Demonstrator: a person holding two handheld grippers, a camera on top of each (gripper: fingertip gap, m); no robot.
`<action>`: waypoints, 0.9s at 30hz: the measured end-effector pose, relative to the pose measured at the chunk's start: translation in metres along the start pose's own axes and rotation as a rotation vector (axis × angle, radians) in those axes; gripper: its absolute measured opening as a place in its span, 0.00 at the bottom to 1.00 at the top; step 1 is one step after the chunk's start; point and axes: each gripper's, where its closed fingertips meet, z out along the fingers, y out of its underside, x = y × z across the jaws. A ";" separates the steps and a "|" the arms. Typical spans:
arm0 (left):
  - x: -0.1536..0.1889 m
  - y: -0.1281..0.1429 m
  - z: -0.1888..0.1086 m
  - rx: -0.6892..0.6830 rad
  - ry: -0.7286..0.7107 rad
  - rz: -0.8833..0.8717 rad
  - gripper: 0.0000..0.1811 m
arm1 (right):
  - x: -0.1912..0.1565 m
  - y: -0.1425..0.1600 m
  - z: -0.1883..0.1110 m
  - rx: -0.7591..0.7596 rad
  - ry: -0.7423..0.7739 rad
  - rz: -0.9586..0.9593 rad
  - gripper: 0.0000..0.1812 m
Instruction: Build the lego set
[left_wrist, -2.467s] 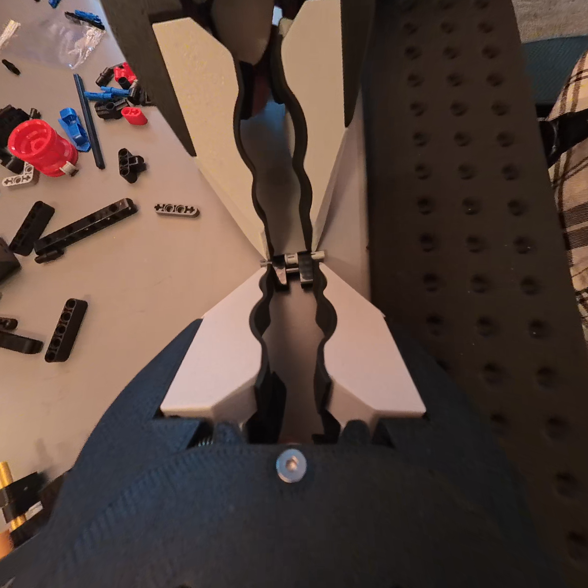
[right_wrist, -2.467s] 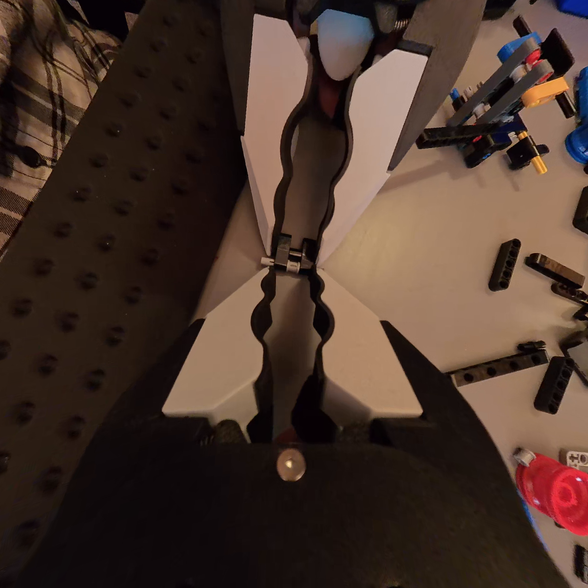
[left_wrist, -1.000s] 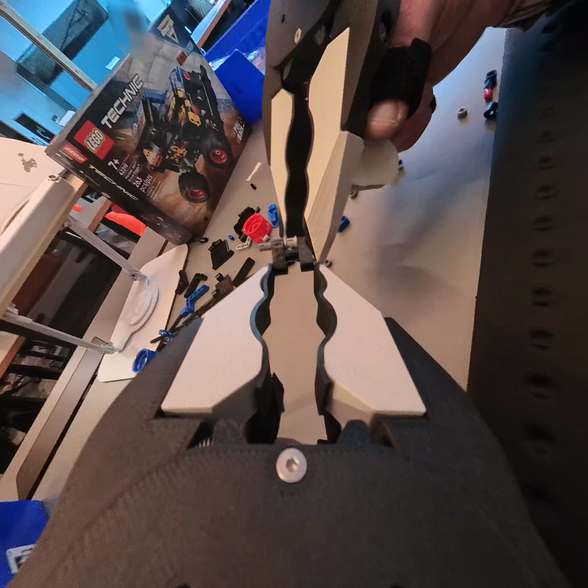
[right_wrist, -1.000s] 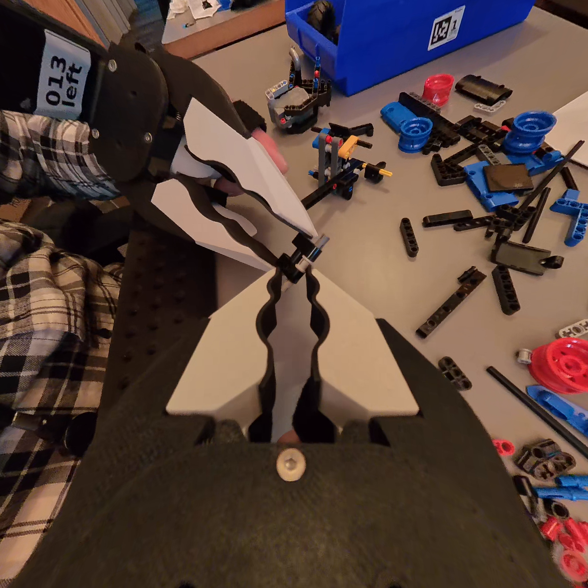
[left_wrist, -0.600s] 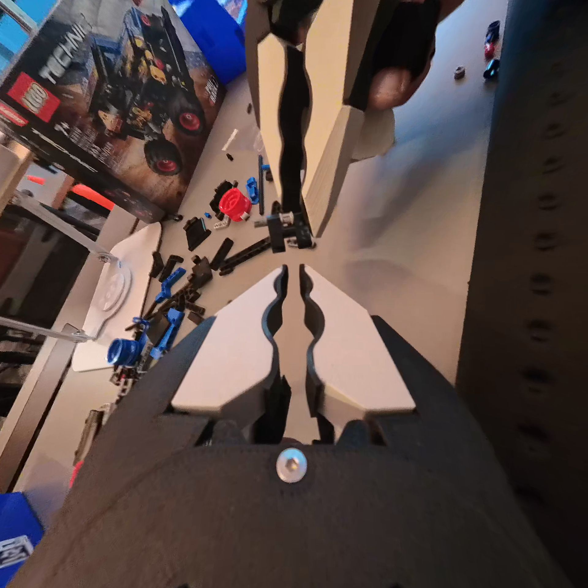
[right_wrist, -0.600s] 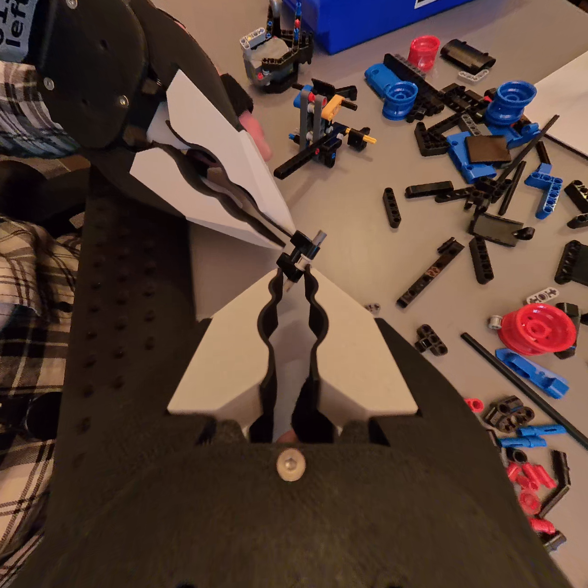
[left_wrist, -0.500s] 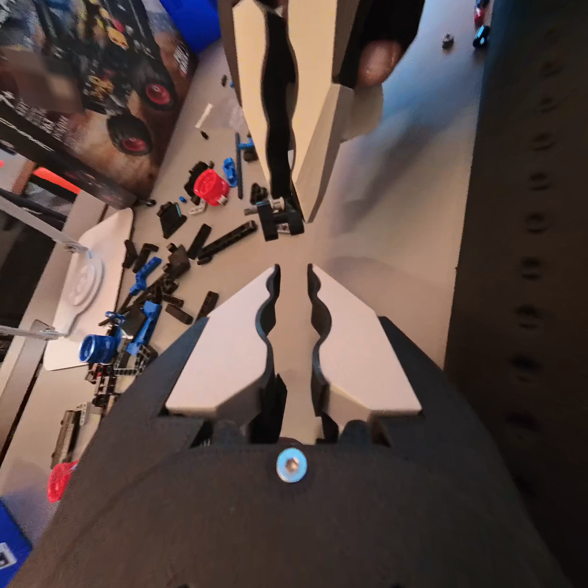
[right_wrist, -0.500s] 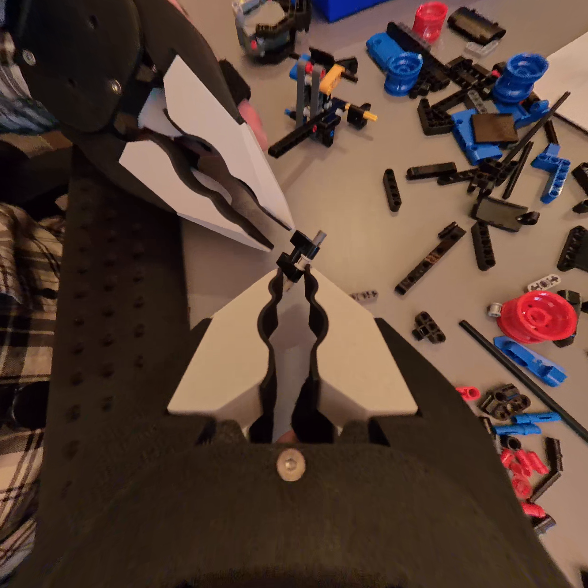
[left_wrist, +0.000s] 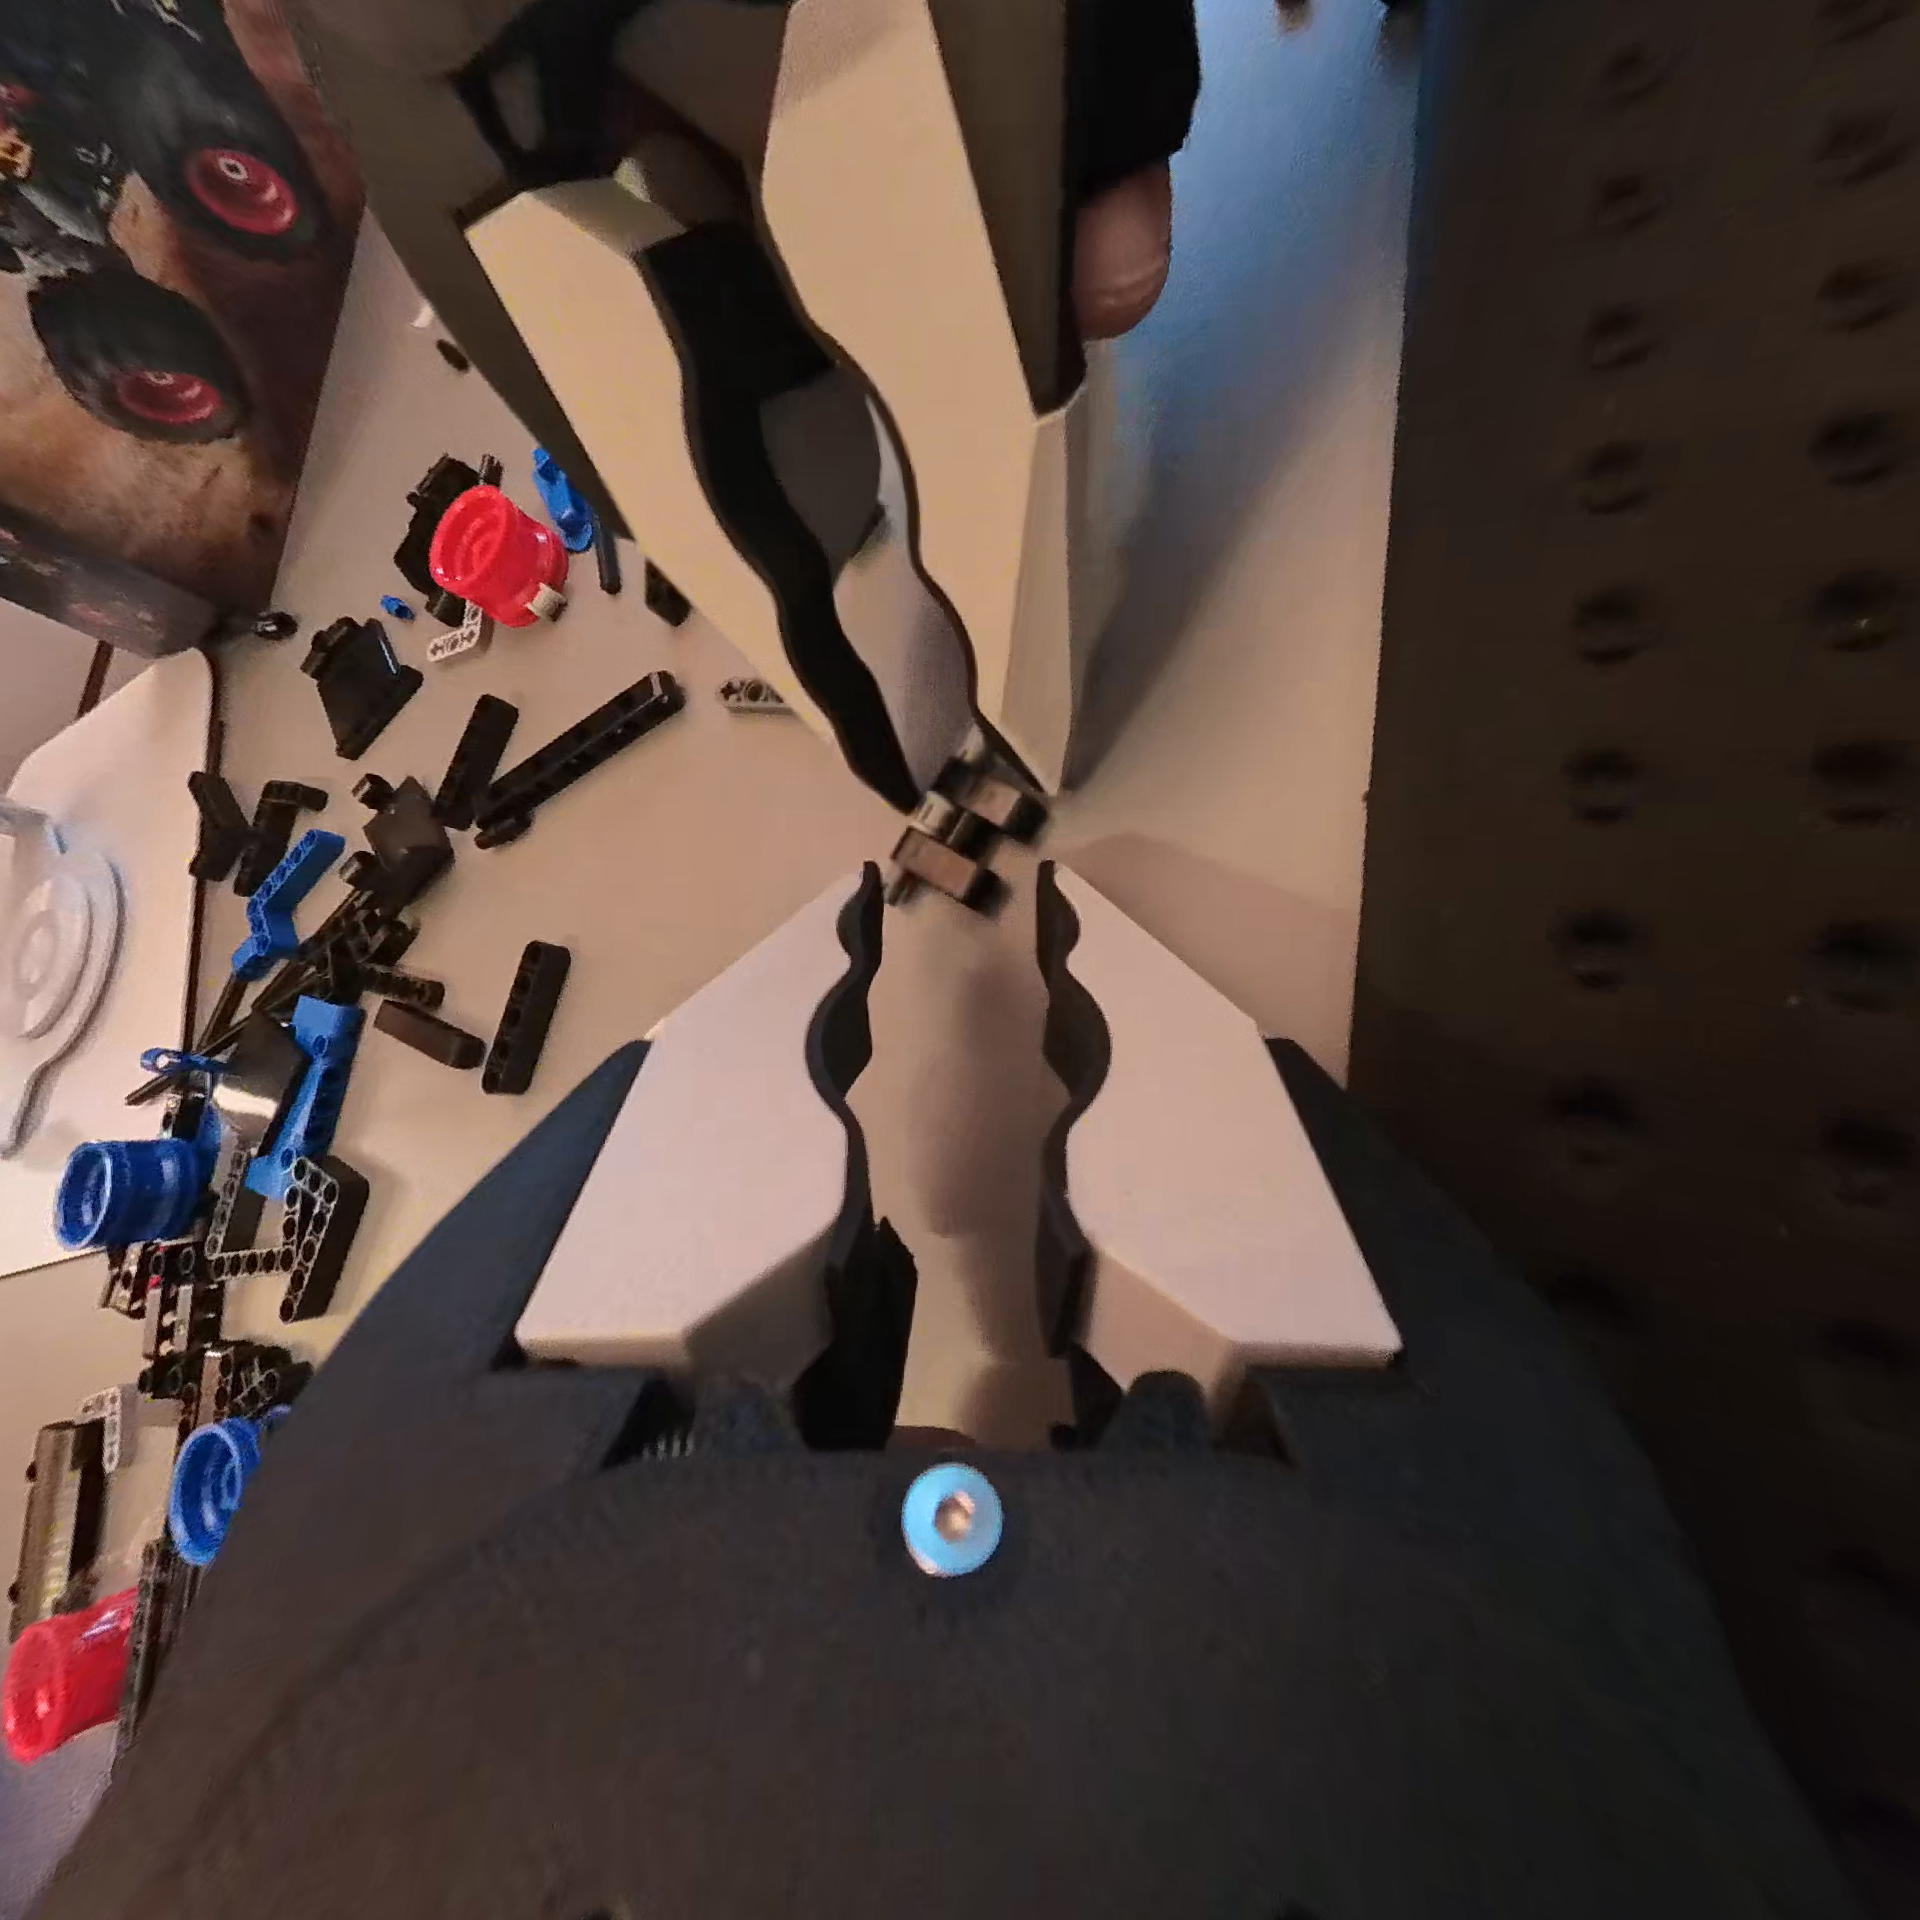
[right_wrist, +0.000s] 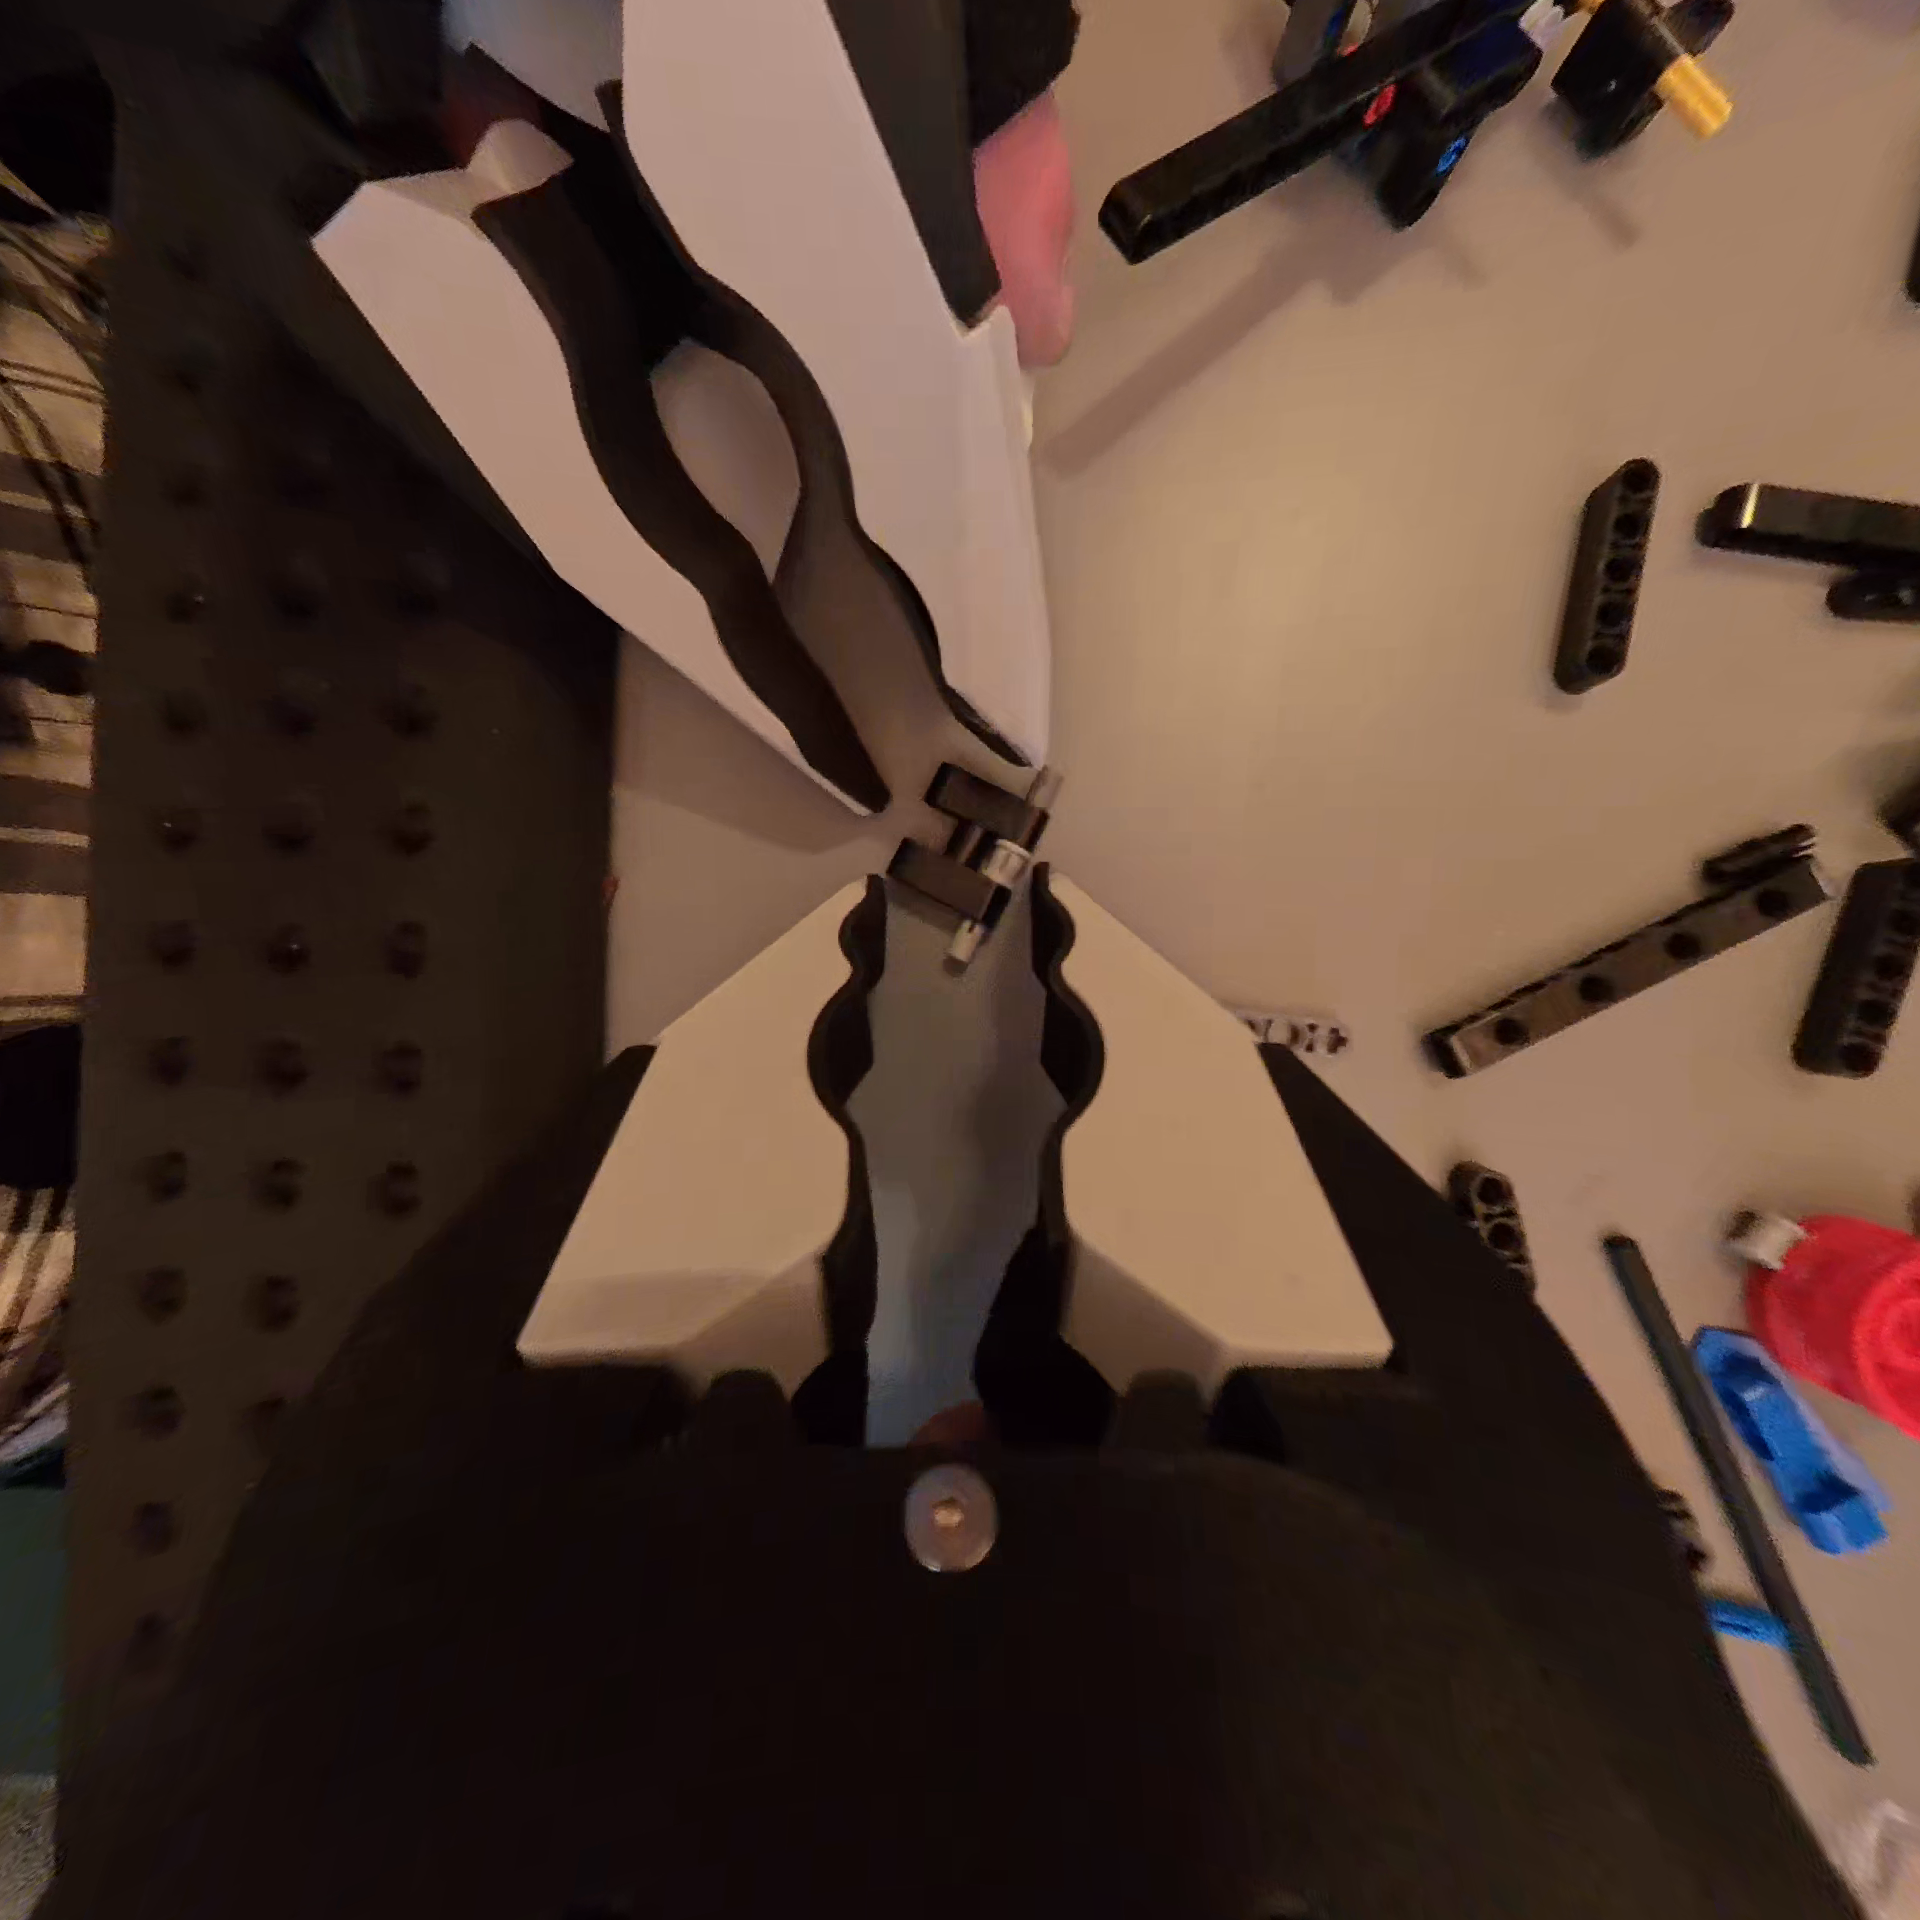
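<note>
In the left wrist view, we are holding the left gripper (left_wrist: 954, 896) parted at frame centre, with the small black pin assembly (left_wrist: 961, 836) lying just beyond its tips, long axis crosswise, and the right gripper (left_wrist: 971, 795) reaching down from above. In the right wrist view, we are seeing the right gripper's tips pinching the assembly's sides. Blur is hiding whether the left gripper's tips are touching it.

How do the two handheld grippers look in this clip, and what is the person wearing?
The left gripper and right gripper match: dark, rough-textured printed bodies, pale wedge-shaped fingers lined with black wavy-edged pads, and a central silver screw. The person wears a plaid sleeve and a black finger strap.
</note>
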 end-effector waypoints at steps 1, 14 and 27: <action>-0.001 0.000 -0.001 0.002 0.001 -0.006 0.16 | 0.002 -0.001 -0.001 -0.011 0.017 -0.014 0.14; -0.004 0.001 -0.007 0.034 -0.017 -0.002 0.19 | 0.023 0.009 -0.082 0.054 0.354 -0.020 0.15; -0.015 -0.003 -0.012 0.066 -0.080 0.024 0.18 | 0.015 0.075 -0.151 0.052 0.574 0.123 0.14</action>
